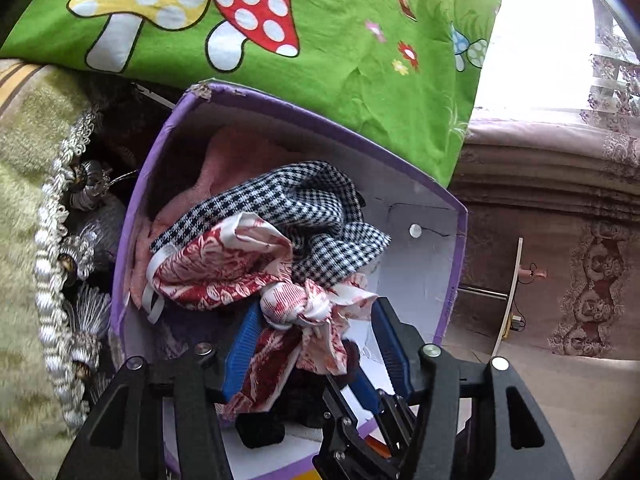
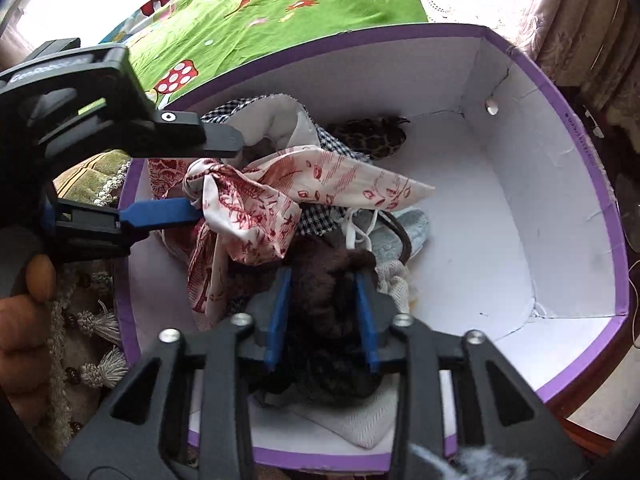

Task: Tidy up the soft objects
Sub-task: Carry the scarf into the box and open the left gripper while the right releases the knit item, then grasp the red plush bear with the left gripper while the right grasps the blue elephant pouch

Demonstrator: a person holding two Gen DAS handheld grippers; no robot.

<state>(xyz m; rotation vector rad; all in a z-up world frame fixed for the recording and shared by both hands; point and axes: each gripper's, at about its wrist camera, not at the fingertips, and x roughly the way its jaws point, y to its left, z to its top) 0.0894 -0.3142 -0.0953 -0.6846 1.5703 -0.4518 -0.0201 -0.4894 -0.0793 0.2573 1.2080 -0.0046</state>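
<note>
A purple-rimmed white box (image 1: pixel 280 108) (image 2: pixel 600 208) holds a heap of soft things. A red-and-white printed cloth (image 1: pixel 208 272) (image 2: pixel 340 184) with a knot lies on a black-and-white houndstooth cloth (image 1: pixel 312 196) and a pink cloth (image 1: pixel 240 152). My left gripper (image 1: pixel 316 308) (image 2: pixel 219 179) is open inside the box, its blue fingers (image 1: pixel 244 344) standing wide on either side of the knot. My right gripper (image 2: pixel 322 276) is open low over the heap, with a dark brown fuzzy thing (image 2: pixel 320 320) filling the gap between its fingers. A leopard-print item (image 2: pixel 376 136) and a pale blue towel (image 2: pixel 416 228) lie deeper in.
A green sheet with mushroom prints (image 1: pixel 340 40) (image 2: pixel 280 12) lies behind the box. A yellow-green plush cover with tassels (image 1: pixel 24 200) borders its left side. A patterned curtain (image 1: pixel 580 280) hangs at the right. The box's right half shows bare white floor (image 2: pixel 500 240). A hand (image 2: pixel 24 300) holds the left gripper.
</note>
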